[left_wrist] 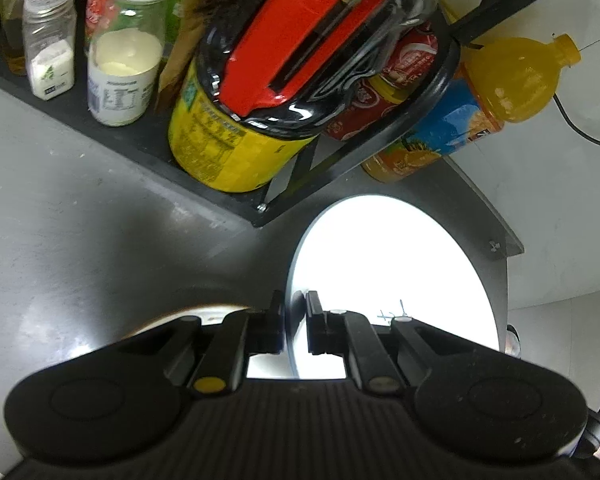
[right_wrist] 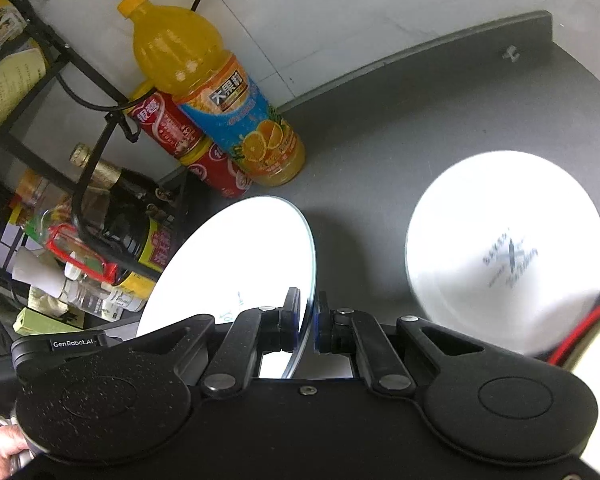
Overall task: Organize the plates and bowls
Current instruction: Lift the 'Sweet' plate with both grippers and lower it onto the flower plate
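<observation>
In the left wrist view my left gripper [left_wrist: 295, 320] is shut on the rim of a white plate [left_wrist: 388, 264], held on edge above the dark grey counter [left_wrist: 80, 208]. In the right wrist view my right gripper [right_wrist: 309, 322] is shut on the rim of another white plate [right_wrist: 240, 256], also tilted on edge. A third white plate or bowl [right_wrist: 504, 248], bottom up with a printed mark, lies on the counter to the right of the right gripper.
A black wire rack [left_wrist: 204, 184] holds spice jars [left_wrist: 50, 40], a yellow tin [left_wrist: 220, 140] and a red-lidded jar [left_wrist: 312, 36]. An orange juice bottle [right_wrist: 216, 88] and red cans [right_wrist: 188, 140] stand by the white wall. The counter's raised back edge [right_wrist: 420, 52] runs right.
</observation>
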A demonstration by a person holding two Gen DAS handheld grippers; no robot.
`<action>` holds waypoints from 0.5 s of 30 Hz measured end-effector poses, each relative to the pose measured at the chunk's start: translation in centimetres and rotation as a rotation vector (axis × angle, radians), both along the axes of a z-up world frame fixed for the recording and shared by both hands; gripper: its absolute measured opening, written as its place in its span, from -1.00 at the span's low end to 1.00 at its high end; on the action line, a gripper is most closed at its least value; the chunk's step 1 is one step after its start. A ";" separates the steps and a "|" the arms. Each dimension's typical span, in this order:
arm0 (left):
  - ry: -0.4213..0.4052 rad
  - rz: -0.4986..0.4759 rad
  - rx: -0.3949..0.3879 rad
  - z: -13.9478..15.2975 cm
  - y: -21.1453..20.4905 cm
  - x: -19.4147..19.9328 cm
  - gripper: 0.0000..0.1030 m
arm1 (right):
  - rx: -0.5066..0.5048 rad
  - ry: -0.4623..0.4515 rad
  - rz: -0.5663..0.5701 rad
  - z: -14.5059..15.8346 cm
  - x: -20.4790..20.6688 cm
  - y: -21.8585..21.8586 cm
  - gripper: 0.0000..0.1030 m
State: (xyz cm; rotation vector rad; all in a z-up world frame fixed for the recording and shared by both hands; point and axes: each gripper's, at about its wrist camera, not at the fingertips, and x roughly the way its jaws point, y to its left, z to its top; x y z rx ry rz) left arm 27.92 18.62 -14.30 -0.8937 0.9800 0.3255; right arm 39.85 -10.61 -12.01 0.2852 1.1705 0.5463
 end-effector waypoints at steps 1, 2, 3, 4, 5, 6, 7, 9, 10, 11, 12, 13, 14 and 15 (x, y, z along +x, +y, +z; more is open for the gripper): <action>-0.002 0.000 -0.003 0.0 0.2 -0.4 -0.85 | 0.001 0.000 -0.005 0.0 -0.4 -0.1 -0.88; -0.003 -0.004 0.000 0.0 0.3 -0.8 -0.85 | 0.001 -0.004 -0.007 -0.1 -0.8 0.0 -0.88; -0.002 -0.006 0.003 0.0 0.4 -1.1 -0.85 | 0.004 -0.007 -0.013 -0.2 -1.2 0.0 -0.88; 0.000 -0.006 0.003 0.0 0.3 -1.2 -0.85 | 0.010 -0.005 -0.020 -0.2 -1.6 -0.1 -0.88; 0.001 -0.008 0.003 0.0 0.5 -1.6 -0.85 | 0.013 -0.003 -0.026 -0.3 -2.0 -0.1 -0.88; 0.003 -0.010 0.003 -0.1 0.6 -2.0 -0.85 | 0.012 -0.004 -0.028 -0.3 -2.4 -0.1 -0.88; 0.006 -0.013 0.004 -0.1 0.7 -2.4 -0.85 | 0.008 -0.005 -0.027 -0.4 -2.8 0.0 -0.88; 0.008 -0.015 0.001 -0.3 0.7 -2.9 -0.85 | 0.005 -0.005 -0.027 -0.5 -3.6 0.2 -0.88; 0.008 -0.014 0.000 -0.3 0.8 -3.3 -0.85 | 0.003 -0.006 -0.026 -0.6 -4.0 0.2 -0.88; 0.009 -0.014 0.000 -0.4 0.8 -3.5 -0.85 | 0.001 -0.007 -0.025 -0.7 -4.3 0.4 -0.88; 0.010 -0.014 -0.001 -0.5 0.9 -3.8 -0.85 | -0.002 -0.006 -0.024 -0.8 -4.7 0.5 -0.88; 0.013 -0.014 -0.003 -0.6 1.0 -4.2 -0.85 | -0.004 -0.005 -0.023 -0.9 -5.1 0.5 -0.88; 0.016 -0.016 -0.007 -0.7 1.2 -4.6 -0.85 | -0.008 -0.006 -0.022 -1.0 -5.6 0.6 -0.88; 0.021 -0.015 -0.014 -0.8 1.2 -4.9 -0.85 | -0.010 -0.005 -0.021 -1.2 -6.0 0.6 -0.88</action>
